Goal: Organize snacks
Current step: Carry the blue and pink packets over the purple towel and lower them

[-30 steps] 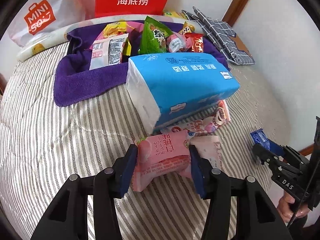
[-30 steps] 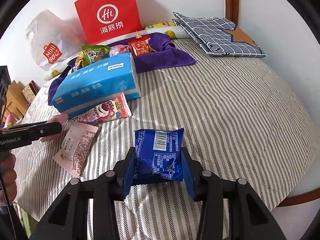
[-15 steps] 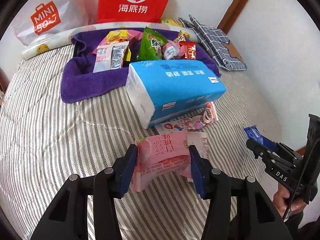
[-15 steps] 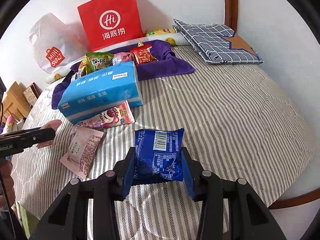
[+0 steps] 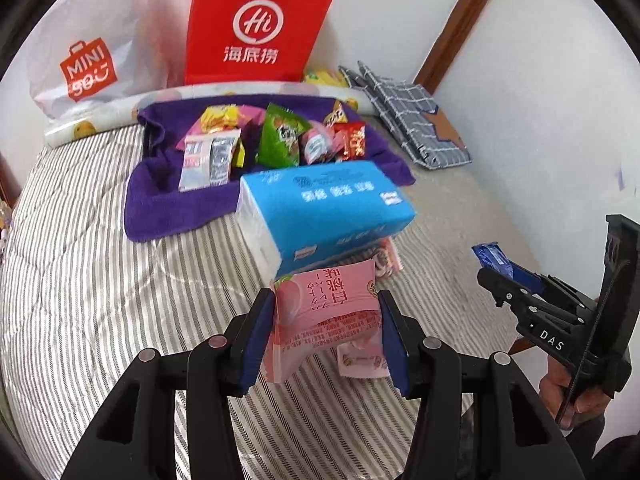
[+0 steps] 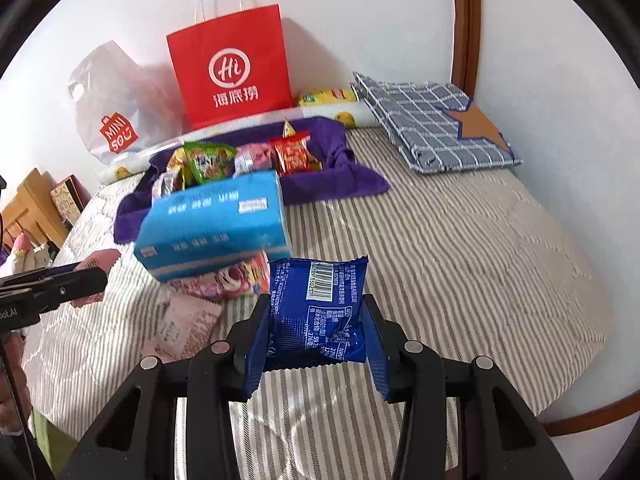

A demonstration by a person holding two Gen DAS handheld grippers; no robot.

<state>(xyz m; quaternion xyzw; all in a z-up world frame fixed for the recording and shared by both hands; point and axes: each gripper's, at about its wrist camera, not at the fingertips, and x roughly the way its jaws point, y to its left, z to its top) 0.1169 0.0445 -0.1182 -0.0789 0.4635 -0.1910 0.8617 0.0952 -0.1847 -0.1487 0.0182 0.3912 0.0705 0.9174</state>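
1. The left gripper [image 5: 326, 330] was clamped on a pink snack packet [image 5: 326, 308], held low in the middle of the left wrist view, both blue pads pressed against the packet's sides.
2. Compared with a second before, that packet sat clear above the striped bedspread [image 5: 100, 300]; another pale pink packet [image 5: 362, 360] that had been beside it then lay on the cover below, seen between the fingers.
3. The right gripper [image 6: 316, 334] gripped a blue snack packet [image 6: 316, 308], barcode side up, at lower centre of the right wrist view. Its hold looked the same as before.
4. In both views the bed had dropped further away than in the earlier frames, so more of it was in sight.
5. A blue tissue pack [image 6: 212, 228] lay at centre left of the right view, with a cartoon-printed snack packet [image 6: 236, 280] partly tucked under its near edge; neither had shifted.
6. Behind it, a purple towel [image 5: 168, 208] carried a heap of mixed snacks [image 5: 280, 136], unchanged.
7. A red paper bag [image 6: 230, 68] and a white plastic bag [image 6: 116, 100] stood against the wall at the upper left.
8. A folded checked cloth [image 6: 432, 128] lay at the upper right.
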